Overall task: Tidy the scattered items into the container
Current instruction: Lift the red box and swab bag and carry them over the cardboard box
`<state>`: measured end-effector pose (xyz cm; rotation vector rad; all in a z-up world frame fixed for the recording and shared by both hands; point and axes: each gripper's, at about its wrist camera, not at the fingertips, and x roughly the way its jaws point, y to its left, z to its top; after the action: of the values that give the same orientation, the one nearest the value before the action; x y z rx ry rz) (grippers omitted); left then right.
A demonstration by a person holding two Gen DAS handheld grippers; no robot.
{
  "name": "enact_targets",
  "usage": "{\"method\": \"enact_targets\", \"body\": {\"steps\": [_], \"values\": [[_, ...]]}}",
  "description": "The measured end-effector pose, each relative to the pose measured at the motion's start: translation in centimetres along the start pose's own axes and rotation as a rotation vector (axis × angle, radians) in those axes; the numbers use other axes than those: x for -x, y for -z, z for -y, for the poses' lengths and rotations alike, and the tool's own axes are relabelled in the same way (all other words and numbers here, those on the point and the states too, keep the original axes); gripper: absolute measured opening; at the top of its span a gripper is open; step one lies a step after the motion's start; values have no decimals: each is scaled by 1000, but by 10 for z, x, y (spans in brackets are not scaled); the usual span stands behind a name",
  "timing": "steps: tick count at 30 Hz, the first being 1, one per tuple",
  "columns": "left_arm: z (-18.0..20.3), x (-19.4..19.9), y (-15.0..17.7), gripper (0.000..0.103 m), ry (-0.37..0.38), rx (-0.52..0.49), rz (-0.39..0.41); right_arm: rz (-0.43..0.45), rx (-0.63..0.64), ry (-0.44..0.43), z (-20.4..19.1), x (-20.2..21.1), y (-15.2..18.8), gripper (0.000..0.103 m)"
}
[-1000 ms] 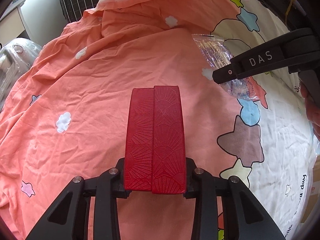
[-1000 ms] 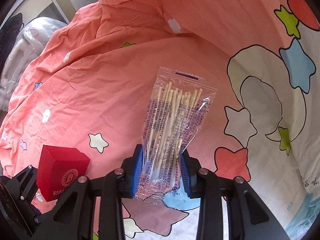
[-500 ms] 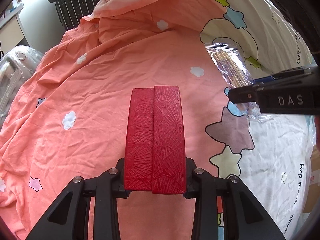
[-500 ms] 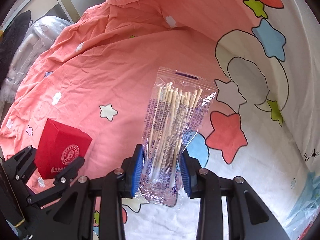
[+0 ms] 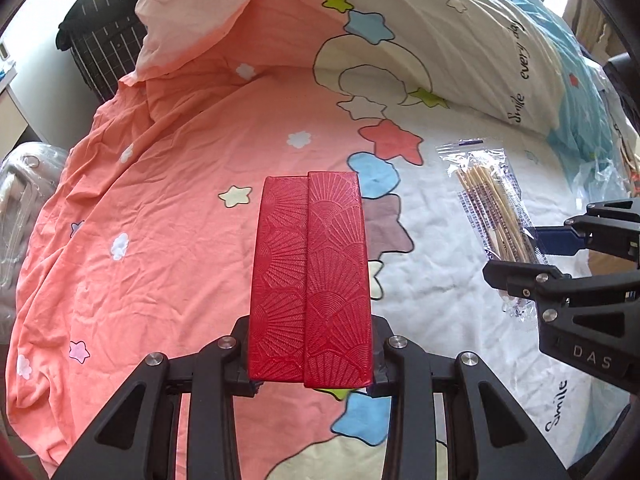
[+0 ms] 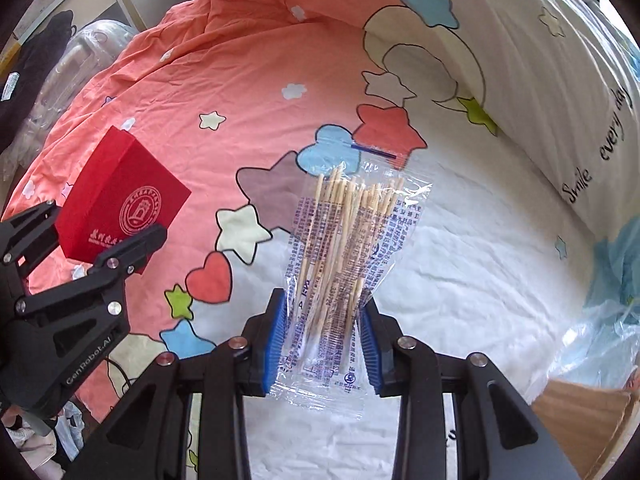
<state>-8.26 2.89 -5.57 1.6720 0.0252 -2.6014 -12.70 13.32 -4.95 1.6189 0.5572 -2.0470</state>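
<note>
My left gripper (image 5: 310, 354) is shut on a red embossed box (image 5: 310, 276) and holds it above the bedspread. The box also shows in the right wrist view (image 6: 120, 200), at the left in that gripper (image 6: 92, 240). My right gripper (image 6: 323, 344) is shut on a clear bag of wooden sticks (image 6: 344, 248), held above the white part of the cover. In the left wrist view the bag (image 5: 490, 212) and the right gripper (image 5: 536, 252) are at the right. A brown cardboard box corner (image 6: 584, 424) shows at the lower right.
The bed is covered by a pink and white star-print duvet (image 5: 160, 208). A folded duvet or pillow (image 6: 520, 52) rises at the back right. Crumpled clear plastic (image 6: 600, 328) lies by the cardboard. A plastic-wrapped item (image 5: 24, 200) and a dark striped bag (image 5: 104, 36) sit off the bed's left.
Both grippers have swung to the right over the bed with their loads, from the pink area toward the white part. The cardboard corner has come into the right wrist view.
</note>
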Motion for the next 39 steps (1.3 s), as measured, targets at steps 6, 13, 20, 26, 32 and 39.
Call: {"method": "enact_targets", "body": {"steps": [6,13,20,26,32,39], "values": [[46,34,0,36,32,-82,31,29,-78,38,21,38,45,32],[99,60,9,36,61,-158,40,62,-161,63,49,79,88,33],[155,81,15,36,87,-240,63,93,-245,92,81,108,130,32],[203,94,17,36,123,-290,70,121,-306,121,110,133,164,32],[248,113,13,36,145,-349,113,148,-371,149,145,155,199,32],[308,139,0,36,182,-428,185,172,-436,179,176,178,236,33]]}}
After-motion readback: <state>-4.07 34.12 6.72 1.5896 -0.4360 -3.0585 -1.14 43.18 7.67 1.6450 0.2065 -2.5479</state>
